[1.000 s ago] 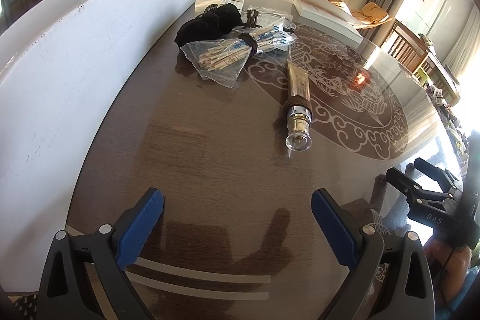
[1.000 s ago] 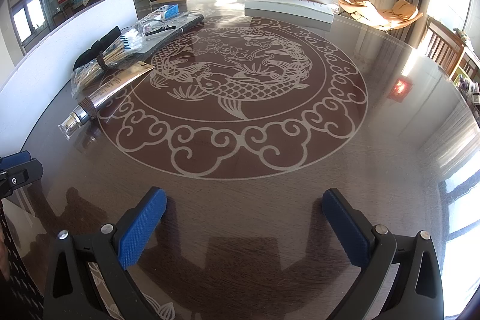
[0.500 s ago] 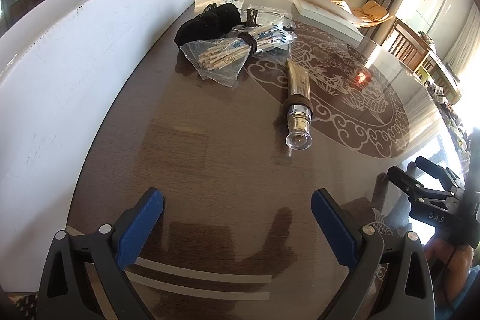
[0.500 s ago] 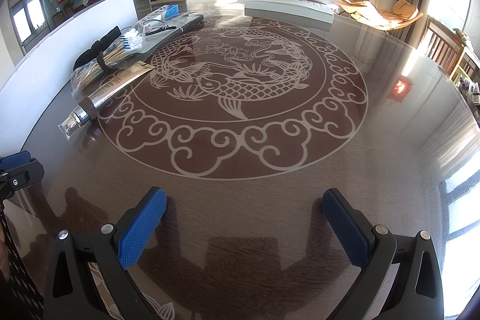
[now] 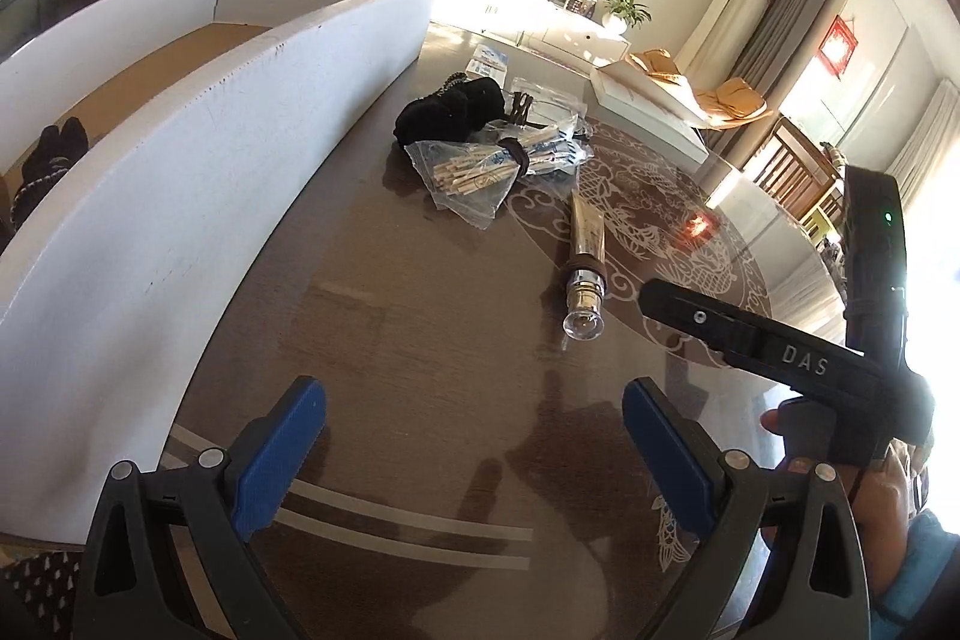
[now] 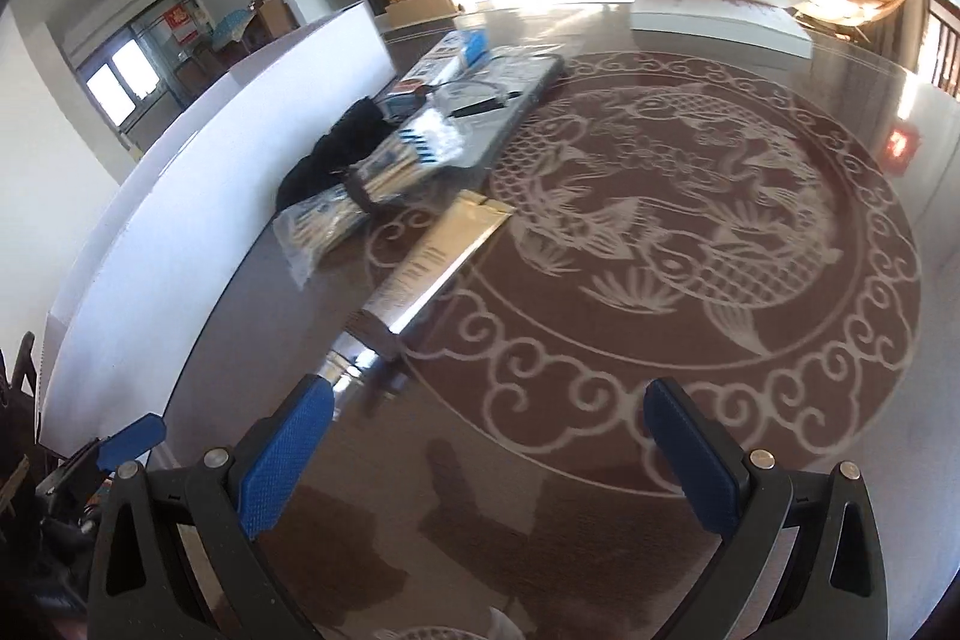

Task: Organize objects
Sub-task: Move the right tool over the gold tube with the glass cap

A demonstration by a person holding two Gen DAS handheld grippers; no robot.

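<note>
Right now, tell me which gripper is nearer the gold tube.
Right. The right gripper is open just short of the gold tube's cap. The left gripper, also open, sits farther back from the tube.

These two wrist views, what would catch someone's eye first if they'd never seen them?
Probably the big pale fish-and-cloud medallion inlaid in the dark round table. Next, the gold tube with its shiny cap, lying at the medallion's edge just ahead of the open right gripper. Behind it, bagged sticks and a black bundle sit beside a long white box.
</note>
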